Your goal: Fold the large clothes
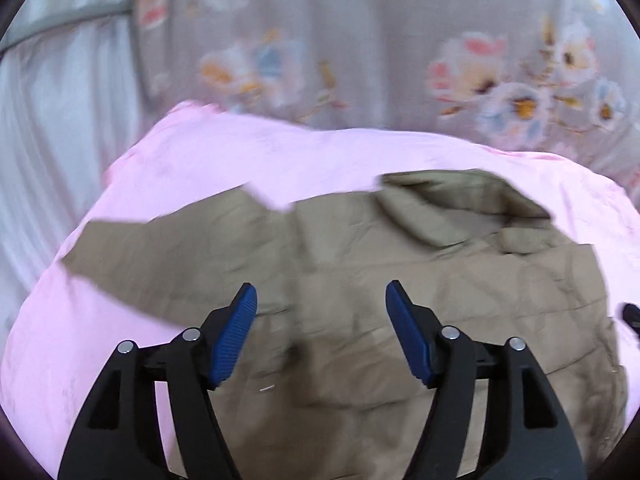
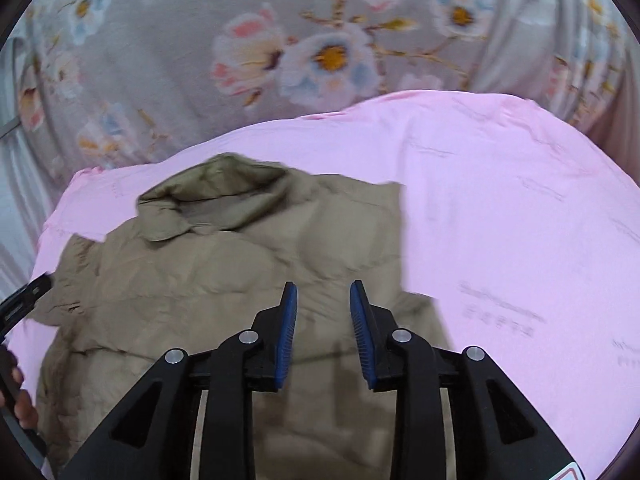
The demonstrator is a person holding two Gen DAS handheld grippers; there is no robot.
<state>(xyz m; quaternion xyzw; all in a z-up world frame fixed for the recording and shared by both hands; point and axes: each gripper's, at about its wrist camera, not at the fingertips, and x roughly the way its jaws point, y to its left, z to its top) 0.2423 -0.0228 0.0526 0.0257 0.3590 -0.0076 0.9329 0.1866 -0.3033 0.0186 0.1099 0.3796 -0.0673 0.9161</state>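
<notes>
One olive-khaki quilted jacket lies spread on one pink sheet that covers the work surface. Its collar sits at the far side, rumpled and partly turned up. In the left wrist view one sleeve stretches out flat to the left across the pink sheet; in the right wrist view the jacket's right side ends in a straight edge with bare pink cloth beyond it.

Two grippers are in play, each with two blue ribbed pads. The left gripper hangs above the near middle of the jacket, released: its jaws stand wide apart, nothing between them, and the pads touch no cloth. The right gripper hangs over the jacket's near right part, its jaws parted by a narrower gap, likewise empty, the pads clear of the fabric.

At the left edge of the right wrist view, part of the other black gripper and the fingers of one hand show beside the jacket.

Behind the sheet hangs one grey curtain with a flower print; a pale plain curtain hangs to the far left.
</notes>
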